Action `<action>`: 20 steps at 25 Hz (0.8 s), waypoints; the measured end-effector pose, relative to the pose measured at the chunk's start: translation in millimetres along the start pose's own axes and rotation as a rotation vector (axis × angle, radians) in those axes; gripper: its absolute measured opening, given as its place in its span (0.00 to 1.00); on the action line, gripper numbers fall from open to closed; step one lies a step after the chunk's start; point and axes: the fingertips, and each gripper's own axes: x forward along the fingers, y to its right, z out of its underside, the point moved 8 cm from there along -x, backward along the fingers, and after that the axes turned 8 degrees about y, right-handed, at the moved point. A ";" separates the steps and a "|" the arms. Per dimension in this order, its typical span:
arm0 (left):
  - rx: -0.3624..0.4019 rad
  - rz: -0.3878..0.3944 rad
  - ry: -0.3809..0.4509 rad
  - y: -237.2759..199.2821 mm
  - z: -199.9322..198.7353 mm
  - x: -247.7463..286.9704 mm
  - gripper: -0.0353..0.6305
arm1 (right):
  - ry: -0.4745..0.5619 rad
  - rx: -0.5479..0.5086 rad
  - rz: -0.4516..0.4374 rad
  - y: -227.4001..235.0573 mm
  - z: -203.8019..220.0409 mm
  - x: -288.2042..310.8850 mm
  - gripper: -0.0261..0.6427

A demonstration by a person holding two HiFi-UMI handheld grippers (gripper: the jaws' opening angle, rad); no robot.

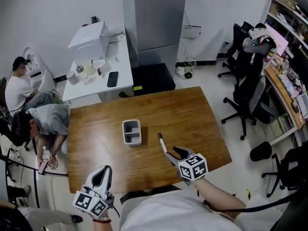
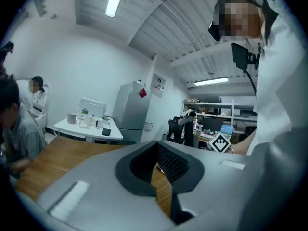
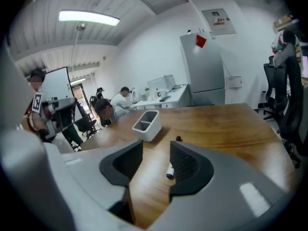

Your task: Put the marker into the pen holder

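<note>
A black-and-white marker [image 1: 162, 144] lies flat on the wooden table [image 1: 192, 114], right of the grey two-compartment pen holder [image 1: 132, 132]. My right gripper [image 1: 177, 153] stands open at the marker's near end. In the right gripper view the marker [image 3: 170, 169] rests on the wood just inside the right jaw, not pressed by either pad, and the pen holder [image 3: 147, 124] stands ahead to the left. My left gripper [image 1: 102, 173] hovers at the table's near left edge, shut and empty. In its own view the left gripper [image 2: 156, 147] shows only wood through a thin gap.
A white side table [image 1: 98, 69] with cups and a phone stands behind the wooden table, next to a grey cabinet [image 1: 156, 18]. Two people sit at the far left [image 1: 38, 121]. Office chairs [image 1: 250, 90] and a cluttered desk fill the right side.
</note>
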 end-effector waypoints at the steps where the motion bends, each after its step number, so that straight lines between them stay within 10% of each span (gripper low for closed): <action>1: -0.034 -0.007 0.013 -4.3 2.7 -2.1 0.05 | -0.027 -0.020 0.001 1.4 7.7 8.3 0.26; 20: -0.182 0.056 0.025 -49.8 -7.4 18.1 0.05 | -0.305 -0.040 0.257 31.4 76.4 88.1 0.15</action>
